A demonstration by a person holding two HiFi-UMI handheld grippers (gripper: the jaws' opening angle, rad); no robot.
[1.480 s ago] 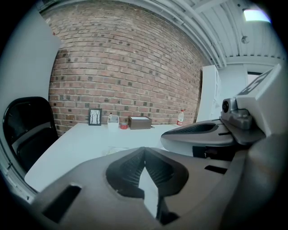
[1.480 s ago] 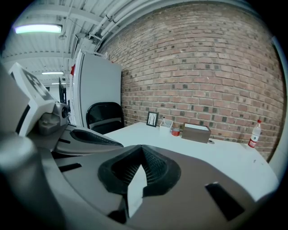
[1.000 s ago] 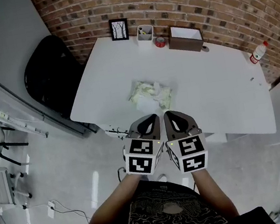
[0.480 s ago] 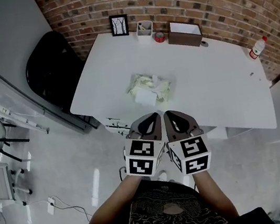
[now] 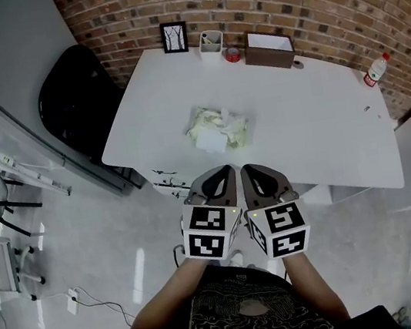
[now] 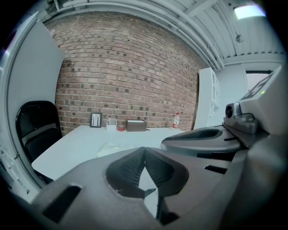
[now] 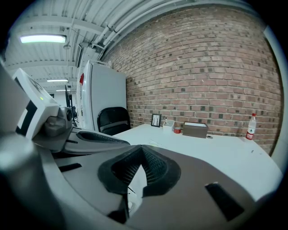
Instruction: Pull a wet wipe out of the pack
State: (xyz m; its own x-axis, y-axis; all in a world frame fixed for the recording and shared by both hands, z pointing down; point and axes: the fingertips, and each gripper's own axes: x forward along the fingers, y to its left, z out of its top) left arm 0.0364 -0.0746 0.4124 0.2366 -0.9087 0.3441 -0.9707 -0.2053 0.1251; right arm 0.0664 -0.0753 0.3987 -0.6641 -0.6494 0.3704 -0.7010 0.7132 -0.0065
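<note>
Left claw (image 5: 221,174), pressed together and empty, hangs short of the table (image 5: 315,118); the wet wipe pack (image 5: 218,128) lies well ahead. Right claw (image 5: 247,170), likewise pressed together and empty. Best to spread both on approach, pin the pack, and pinch a single wipe.

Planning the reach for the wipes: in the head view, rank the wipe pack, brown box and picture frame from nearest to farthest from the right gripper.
1. Wipe pack, near side of the table, just ahead of the right gripper.
2. Brown box, far edge, slightly right.
3. Picture frame, far left corner.
</note>
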